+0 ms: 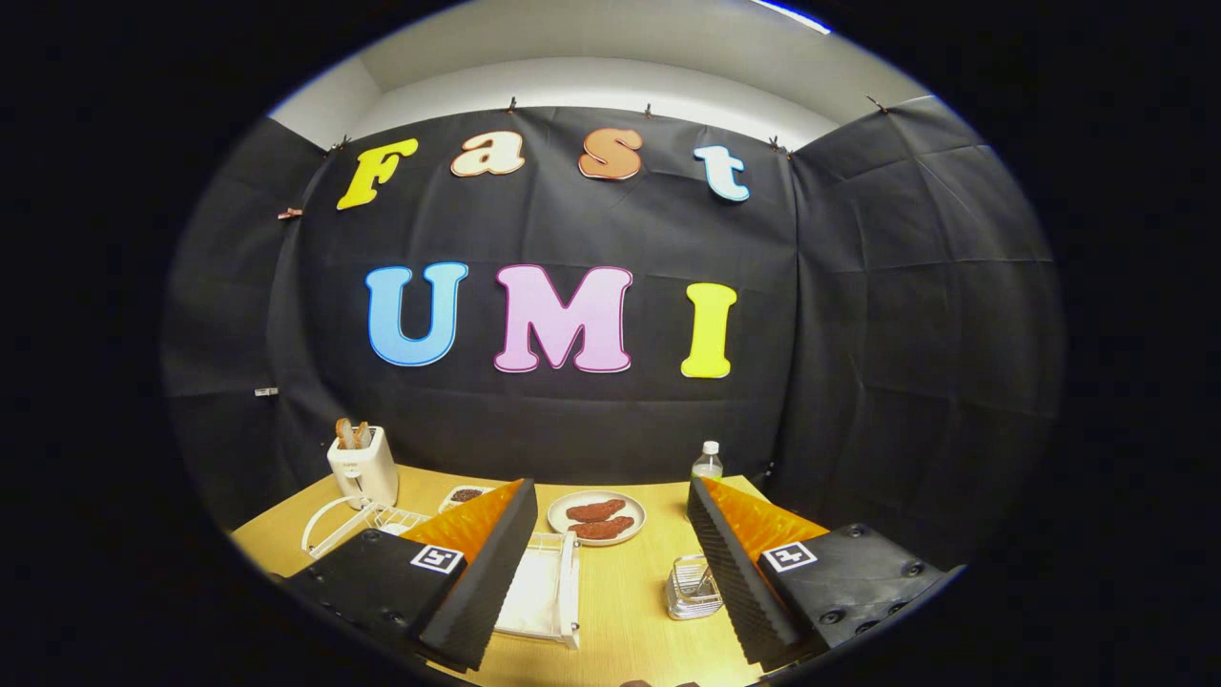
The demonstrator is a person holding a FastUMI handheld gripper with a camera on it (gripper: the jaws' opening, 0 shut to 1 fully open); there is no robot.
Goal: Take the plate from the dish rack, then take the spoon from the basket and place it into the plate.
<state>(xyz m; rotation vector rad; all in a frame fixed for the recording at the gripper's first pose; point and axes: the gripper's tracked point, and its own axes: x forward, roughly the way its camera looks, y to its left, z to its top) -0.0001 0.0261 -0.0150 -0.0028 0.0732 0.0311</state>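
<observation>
The pale wooden table is stretching across the lower part of the frame. At lower left the white wire dish rack is sitting, and a flat white plate is resting in its near end, partly hidden behind the left finger. Above it a white toaster is holding bread. At lower centre a round plate of brown meat pieces is lying beyond the fingers, with a clear plastic bottle behind it. Lower right, the small metal wire basket is standing just inside the right finger; the spoon cannot be made out. The gripper is hovering wide open, holding nothing. To begin well, it should probably be swinging left and down, straddling the white plate's rim squarely before closing.
</observation>
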